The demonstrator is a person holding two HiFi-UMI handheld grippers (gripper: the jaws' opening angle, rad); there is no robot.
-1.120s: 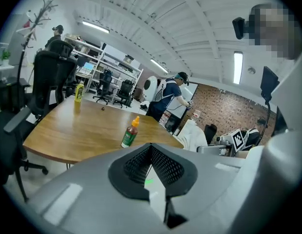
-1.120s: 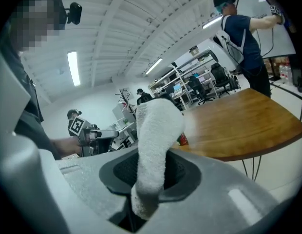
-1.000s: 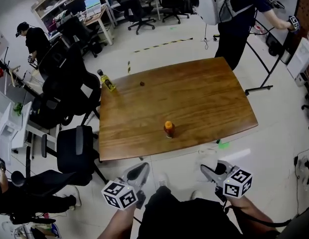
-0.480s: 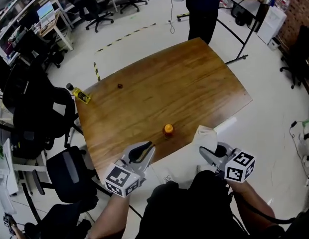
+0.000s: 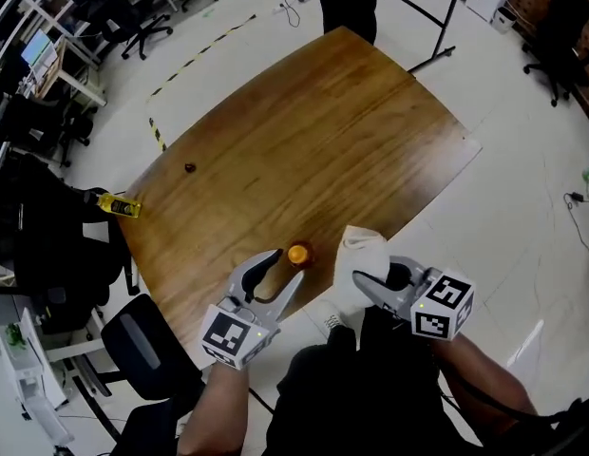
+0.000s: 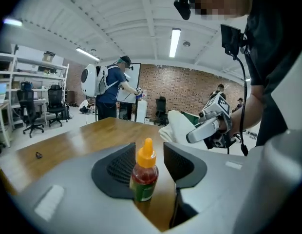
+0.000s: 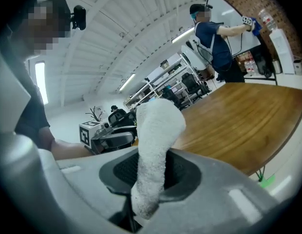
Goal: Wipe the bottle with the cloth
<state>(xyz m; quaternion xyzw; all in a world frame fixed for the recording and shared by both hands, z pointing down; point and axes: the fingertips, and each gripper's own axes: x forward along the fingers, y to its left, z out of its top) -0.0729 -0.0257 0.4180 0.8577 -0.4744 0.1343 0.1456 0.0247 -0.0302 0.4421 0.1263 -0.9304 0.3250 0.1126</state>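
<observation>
Where the bottle stood, head view: bottle [image 5: 297,253], orange cap, was upright on the wooden table [image 5: 313,131], close to the edge nearest the person.
Left tongs, head view: left gripper [image 5: 285,266] was right at the bottle, one jaw on either side of it.
Right tongs, head view: right gripper [image 5: 363,281] was just beside the bottle on its right. A white cloth [image 5: 361,250] stuck up out of it, apart from the bottle.
Extra, head view: a yellow bottle [image 5: 117,204] lay well apart, far to the bottle's left.
Left jaws, left gripper view: they were opening and stood wide. The bottle [image 6: 143,172] stood upright between the pads with a gap showing on each side, so no pad pressed on it.
Right jaws, right gripper view: they were narrow and clamped on the cloth [image 7: 158,145], whose fold rose above the pads. The bottle was not in this view.
Step, judged: bracketing the bottle for a steadying grip. Wiping had not begun.
Doing it well, judged: centre the bottle between the pads before closing. Close on the labelled body, not the cap. Keep the base on the table. Bring the cloth's free fold flat against a side the pads leave bare.
Risk, judged: an off-centre close or a hard push from the cloth could tip the bottle toward the nearby edge.
</observation>
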